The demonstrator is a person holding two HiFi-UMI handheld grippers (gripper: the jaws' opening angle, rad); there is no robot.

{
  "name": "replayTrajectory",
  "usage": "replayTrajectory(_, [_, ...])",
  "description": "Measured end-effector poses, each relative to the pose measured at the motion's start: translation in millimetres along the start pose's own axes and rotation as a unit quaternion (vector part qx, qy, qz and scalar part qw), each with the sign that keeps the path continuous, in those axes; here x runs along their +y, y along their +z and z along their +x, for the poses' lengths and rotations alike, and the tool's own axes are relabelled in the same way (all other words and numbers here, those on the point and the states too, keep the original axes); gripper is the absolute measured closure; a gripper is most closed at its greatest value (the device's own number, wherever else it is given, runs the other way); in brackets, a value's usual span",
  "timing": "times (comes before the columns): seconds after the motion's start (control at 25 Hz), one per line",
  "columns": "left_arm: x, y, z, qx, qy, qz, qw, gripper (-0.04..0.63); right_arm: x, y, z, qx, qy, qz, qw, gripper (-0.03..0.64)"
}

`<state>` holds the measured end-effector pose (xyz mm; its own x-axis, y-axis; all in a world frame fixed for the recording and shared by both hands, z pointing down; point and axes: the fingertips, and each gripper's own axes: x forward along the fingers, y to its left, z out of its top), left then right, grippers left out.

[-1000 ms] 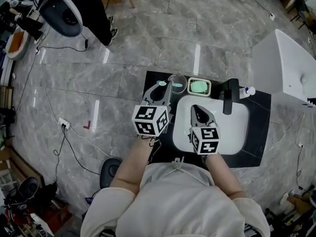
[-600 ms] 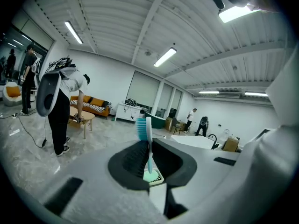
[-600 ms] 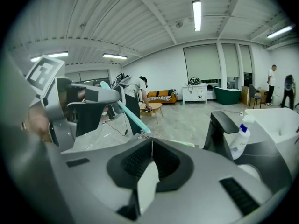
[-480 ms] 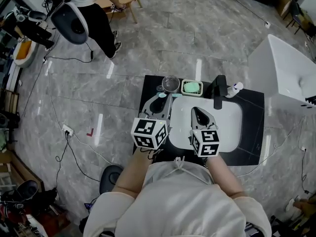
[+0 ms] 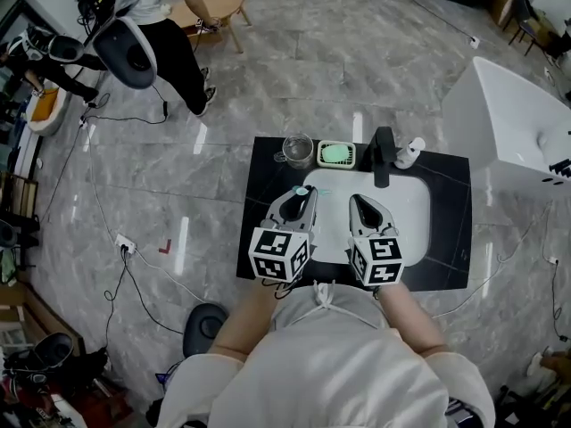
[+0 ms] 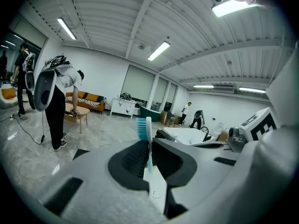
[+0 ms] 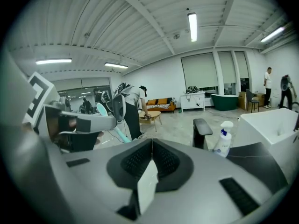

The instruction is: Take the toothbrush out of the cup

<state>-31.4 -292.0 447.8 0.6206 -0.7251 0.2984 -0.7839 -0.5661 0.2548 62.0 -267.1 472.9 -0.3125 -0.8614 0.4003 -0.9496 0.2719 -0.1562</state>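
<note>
My left gripper (image 5: 298,201) is shut on a toothbrush (image 6: 146,133) with a white neck and teal bristles that stands upright between its jaws. In the head view the brush's teal head (image 5: 302,191) shows just past the fingertips, over the sink's left rim. The clear glass cup (image 5: 297,148) stands apart from it on the black counter's far left, with nothing visible in it. My right gripper (image 5: 361,207) hovers over the white basin, shut and empty. From the right gripper view (image 7: 152,148), the left gripper (image 7: 81,123) shows at the left with the toothbrush (image 7: 122,135) in it.
A green soap dish (image 5: 336,153), a black faucet (image 5: 384,154) and a white spray bottle (image 5: 409,152) line the back of the black counter (image 5: 264,239) round the sink (image 5: 406,221). A white tub (image 5: 522,132) stands right; a person (image 5: 169,25) stands far left.
My left gripper has drawn back from the cup toward the person and to the right, taking the toothbrush along. The right gripper has stayed over the basin.
</note>
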Motion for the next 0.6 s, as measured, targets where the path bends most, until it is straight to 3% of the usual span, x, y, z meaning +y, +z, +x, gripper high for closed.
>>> replayTrajectory(0.28, [-19,-27,1,0.026,-0.012,0.006,0.9996,0.558,-2,-1,-11,-0.005,0.0,-0.012,1.0,0.591])
replayTrajectory(0.6, [-20,-28,0,0.023,-0.005,0.009,0.9997,0.558,0,2,-16,-0.003,0.005,-0.032,0.999,0.591])
